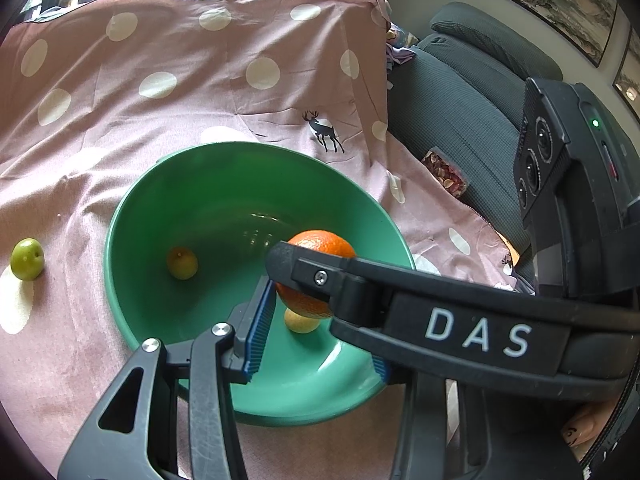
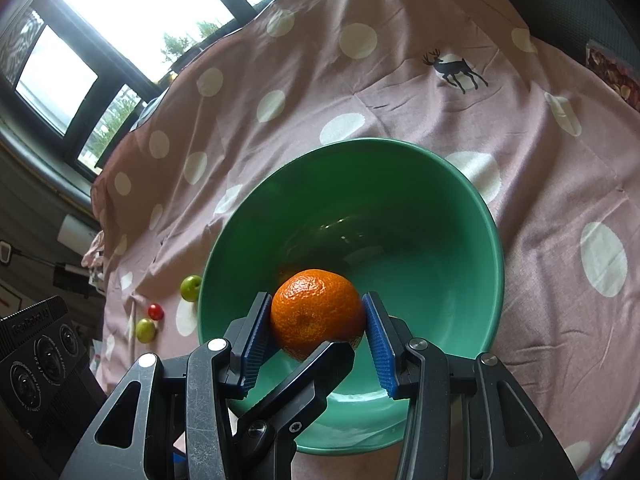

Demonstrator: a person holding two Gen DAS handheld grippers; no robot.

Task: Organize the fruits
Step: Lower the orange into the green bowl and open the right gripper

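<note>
A right gripper (image 2: 316, 336) is clamping a mandarin orange (image 2: 316, 314) between its two blue ribbed pads (image 2: 256, 344), holding it over the inside of a green bowl (image 2: 476, 216). The pads are pressing on the fruit from its left and right sides.

In the left wrist view, the same mandarin orange (image 1: 318, 276) is showing partly behind the black finger of the right gripper (image 1: 312, 276), which is crossing the frame from the right and bearing the letters "DAS". The left gripper (image 1: 316, 344) is hanging just over the near rim of the green bowl (image 1: 132, 204). One of its blue pads (image 1: 260, 336) is standing beside the orange; the other is mostly hidden behind the crossing finger, so whether the left gripper is touching the fruit is not something I can tell.

Two small yellow fruits are lying inside the bowl, one (image 1: 182, 263) near the left wall and one (image 1: 301, 321) directly below the orange.

The bowl is sitting on a pink cloth with white dots (image 1: 200, 80). On the cloth, left of the bowl, a small green fruit (image 1: 27, 259) is lying. The right wrist view is showing that green fruit (image 2: 191, 288) just beside the bowl, with a small red fruit (image 2: 155, 311) and another green fruit (image 2: 146, 330) a little farther out.
</note>
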